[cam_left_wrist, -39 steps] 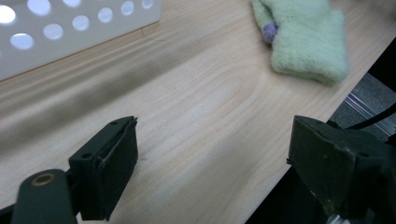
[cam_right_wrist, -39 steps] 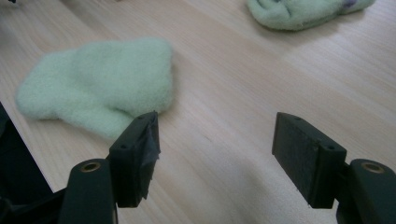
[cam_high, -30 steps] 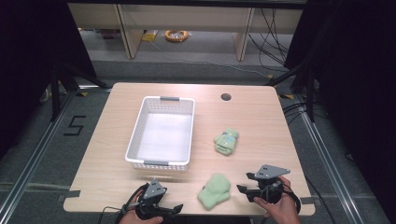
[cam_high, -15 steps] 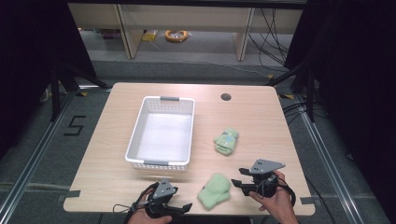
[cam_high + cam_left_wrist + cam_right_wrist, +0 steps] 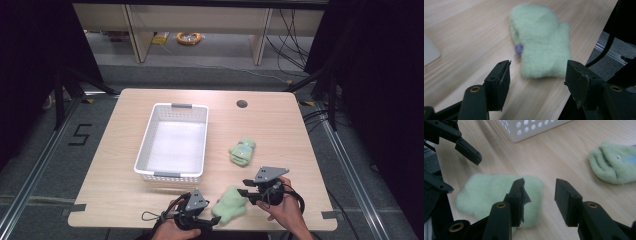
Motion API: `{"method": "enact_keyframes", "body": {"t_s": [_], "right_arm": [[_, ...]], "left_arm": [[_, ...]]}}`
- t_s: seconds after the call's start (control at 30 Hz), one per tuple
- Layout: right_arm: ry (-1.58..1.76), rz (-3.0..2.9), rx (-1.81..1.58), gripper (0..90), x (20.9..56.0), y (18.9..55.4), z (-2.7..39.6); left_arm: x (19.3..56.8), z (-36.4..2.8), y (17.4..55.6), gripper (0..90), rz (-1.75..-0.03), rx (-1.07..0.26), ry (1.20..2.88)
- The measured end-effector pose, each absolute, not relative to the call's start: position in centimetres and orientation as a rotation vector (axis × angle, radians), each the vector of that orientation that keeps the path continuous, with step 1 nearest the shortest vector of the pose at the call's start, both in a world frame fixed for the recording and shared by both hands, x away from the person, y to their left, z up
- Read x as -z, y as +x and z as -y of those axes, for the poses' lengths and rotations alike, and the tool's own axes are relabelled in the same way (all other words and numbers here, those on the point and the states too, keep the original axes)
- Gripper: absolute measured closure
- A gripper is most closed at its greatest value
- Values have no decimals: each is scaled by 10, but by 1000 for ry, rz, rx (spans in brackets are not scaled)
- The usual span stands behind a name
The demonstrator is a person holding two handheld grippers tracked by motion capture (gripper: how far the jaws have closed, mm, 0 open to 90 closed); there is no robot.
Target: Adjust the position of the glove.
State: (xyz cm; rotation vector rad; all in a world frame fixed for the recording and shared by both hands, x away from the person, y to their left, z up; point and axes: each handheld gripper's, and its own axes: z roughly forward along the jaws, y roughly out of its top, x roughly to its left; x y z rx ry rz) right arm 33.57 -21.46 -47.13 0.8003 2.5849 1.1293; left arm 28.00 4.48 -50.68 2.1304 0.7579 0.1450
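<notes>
High view: both tongs, left [image 5: 209,223] and right [image 5: 244,192], gape, seemingly flanking the near mitten [image 5: 229,204].

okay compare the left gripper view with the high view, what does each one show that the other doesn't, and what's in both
The left gripper view alone shows a small purple dot on the near mitten, seen between its own open jaws. The high view alone shows the white basket, the second mitten, a round hole in the table and the right gripper. Both show the near mitten lying flat on the wooden table near its front edge.

near mitten [image 5: 541,42] blurred, second mitten [image 5: 614,165] cut off — basket [image 5: 534,127] too
</notes>
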Motion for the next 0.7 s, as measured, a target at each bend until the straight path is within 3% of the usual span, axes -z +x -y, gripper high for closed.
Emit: {"method": "enact_keyframes", "body": {"t_s": [0.23, 0.7], "right_arm": [[794, -2623, -1089, 657, 476, 343, 207], [906, -2676, -1021, 689, 494, 347, 201]], "left_arm": [[508, -37, 285, 408, -778, -158, 2132], [512, -36, 292, 588, -771, -106, 2177]]}}
